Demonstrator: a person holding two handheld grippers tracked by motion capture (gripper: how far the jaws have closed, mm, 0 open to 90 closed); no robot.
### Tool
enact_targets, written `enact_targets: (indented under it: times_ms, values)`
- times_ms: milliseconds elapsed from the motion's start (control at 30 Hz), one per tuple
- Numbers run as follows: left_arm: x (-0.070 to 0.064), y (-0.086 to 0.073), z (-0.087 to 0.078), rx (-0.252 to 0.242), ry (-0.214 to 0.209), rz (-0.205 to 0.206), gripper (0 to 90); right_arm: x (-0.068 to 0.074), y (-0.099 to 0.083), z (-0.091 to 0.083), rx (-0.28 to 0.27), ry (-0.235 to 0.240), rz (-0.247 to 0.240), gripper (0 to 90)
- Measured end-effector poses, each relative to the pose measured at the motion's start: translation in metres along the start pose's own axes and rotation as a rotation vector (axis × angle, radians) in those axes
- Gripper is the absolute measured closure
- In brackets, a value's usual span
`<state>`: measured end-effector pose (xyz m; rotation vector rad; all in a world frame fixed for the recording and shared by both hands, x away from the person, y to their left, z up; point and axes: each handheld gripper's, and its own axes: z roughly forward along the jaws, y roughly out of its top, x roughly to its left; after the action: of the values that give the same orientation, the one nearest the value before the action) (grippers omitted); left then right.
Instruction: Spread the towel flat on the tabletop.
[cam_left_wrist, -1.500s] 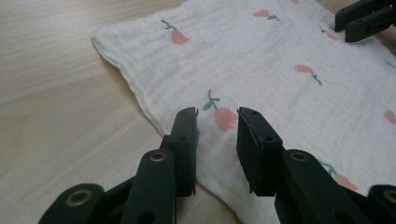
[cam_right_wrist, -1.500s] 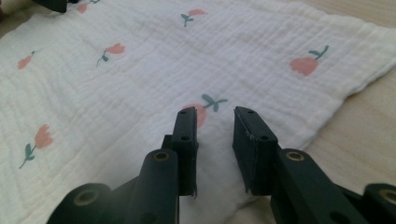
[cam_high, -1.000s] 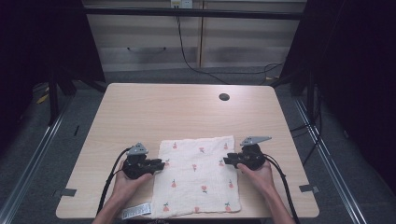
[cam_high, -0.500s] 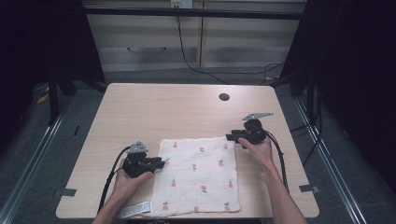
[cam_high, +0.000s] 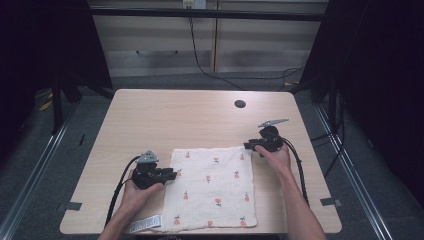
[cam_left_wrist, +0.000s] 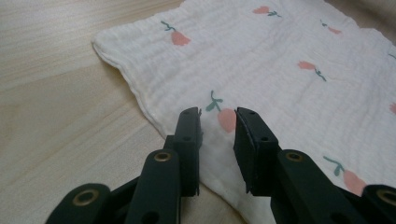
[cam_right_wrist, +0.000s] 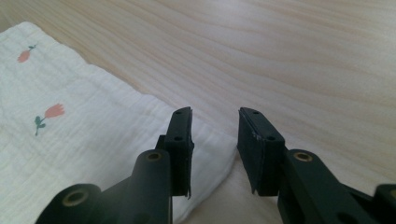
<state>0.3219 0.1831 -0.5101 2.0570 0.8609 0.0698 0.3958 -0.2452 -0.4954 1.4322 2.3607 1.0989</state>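
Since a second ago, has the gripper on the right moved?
Yes. The right gripper slid up along the cloth's right edge to its far corner, toward the table's dark hole.

So the muslin cloth (cam_high: 212, 187) lies flat on the table (cam_high: 165, 120), at the near edge and a bit right of centre. The left gripper (cam_high: 172, 175) sits at the cloth's left edge, about halfway along it, jaws pointing right over the fabric. The right gripper (cam_high: 248, 146) is at the far right corner of the cloth, jaws pointing left. Behind both, near the table's far edge and off to the right, there's a cable hole (cam_high: 240, 104). A label (cam_high: 145, 223) sticks out at the cloth's near left corner.
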Motion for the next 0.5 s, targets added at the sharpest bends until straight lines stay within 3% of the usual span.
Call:
enact_targets:
  times_ms: [100,200,367,500]
  values:
    - [0.0002,0.0000,-0.0001,0.000,-0.003,-0.003,70.8,-0.0026,-0.0019,0.0042,0.017,-0.019,0.011,66.6]
    - [0.0003,0.0000,0.0000,-0.001,-0.004,-0.004,70.7,-0.0037,-0.0029,0.0050,0.011,-0.010,0.015,70.9]
    - [-0.0013,0.0001,-0.0005,-0.001,0.002,0.010,68.6,0.0017,-0.0048,0.0066,0.007,0.020,0.000,87.9]
    - [0.0021,0.0047,-0.0052,-0.041,-0.019,-0.003,65.6,0.0050,-0.0029,0.0012,-0.020,0.031,-0.004,88.8]
